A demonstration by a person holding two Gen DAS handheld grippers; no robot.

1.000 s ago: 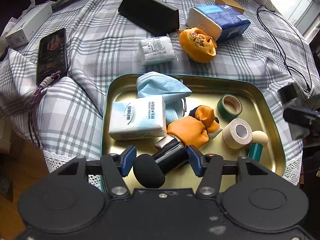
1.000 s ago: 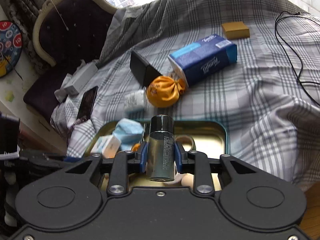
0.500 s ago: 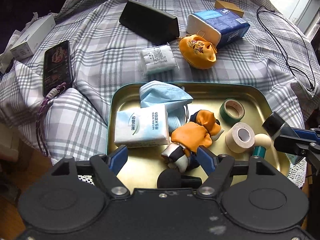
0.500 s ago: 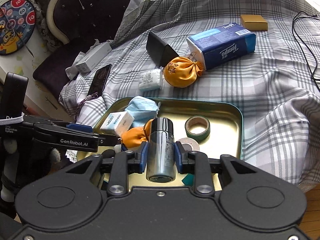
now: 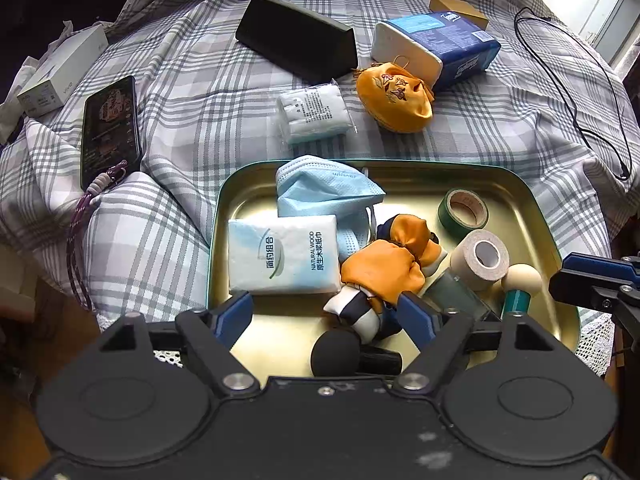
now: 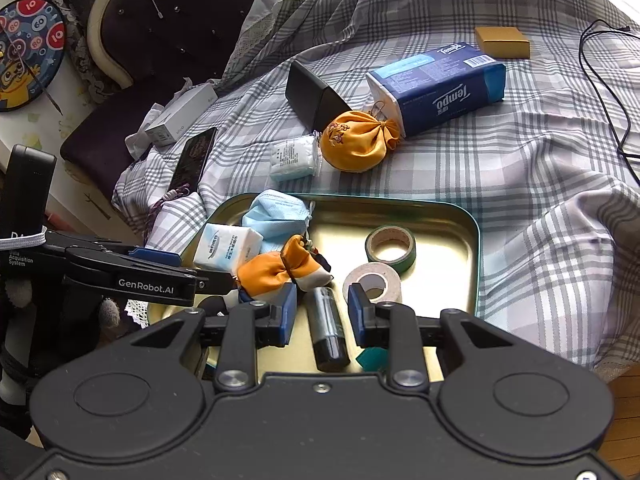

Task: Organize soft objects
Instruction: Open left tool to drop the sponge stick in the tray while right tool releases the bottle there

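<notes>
A gold metal tray (image 5: 500, 184) (image 6: 440, 216) on the plaid cloth holds a blue face mask (image 5: 320, 188) (image 6: 276, 216), a tissue pack (image 5: 280, 256) (image 6: 224, 248) and an orange cloth doll (image 5: 384, 268) (image 6: 276, 268). My left gripper (image 5: 328, 316) is open over the tray's near edge, above a black microphone (image 5: 336, 354). My right gripper (image 6: 322, 312) is open; a dark metal cylinder (image 6: 328, 332) lies in the tray between its fingers. An orange pouch (image 5: 396, 96) (image 6: 360, 144) and a white wipes packet (image 5: 316, 114) (image 6: 294, 158) lie on the cloth beyond the tray.
The tray also holds a green tape roll (image 5: 464, 212) (image 6: 390, 248), a beige tape roll (image 5: 480, 258) (image 6: 374, 284) and a ball-topped teal item (image 5: 520, 284). On the cloth lie a blue Tempo tissue pack (image 6: 440, 88), black case (image 5: 296, 36), phone (image 5: 110, 128), white box (image 5: 60, 72), cable (image 5: 580, 92).
My right gripper lowered to the tray and opened, leaving the metal cylinder lying between its fingers. My left gripper opened, released the microphone into the tray and drew back slightly.
</notes>
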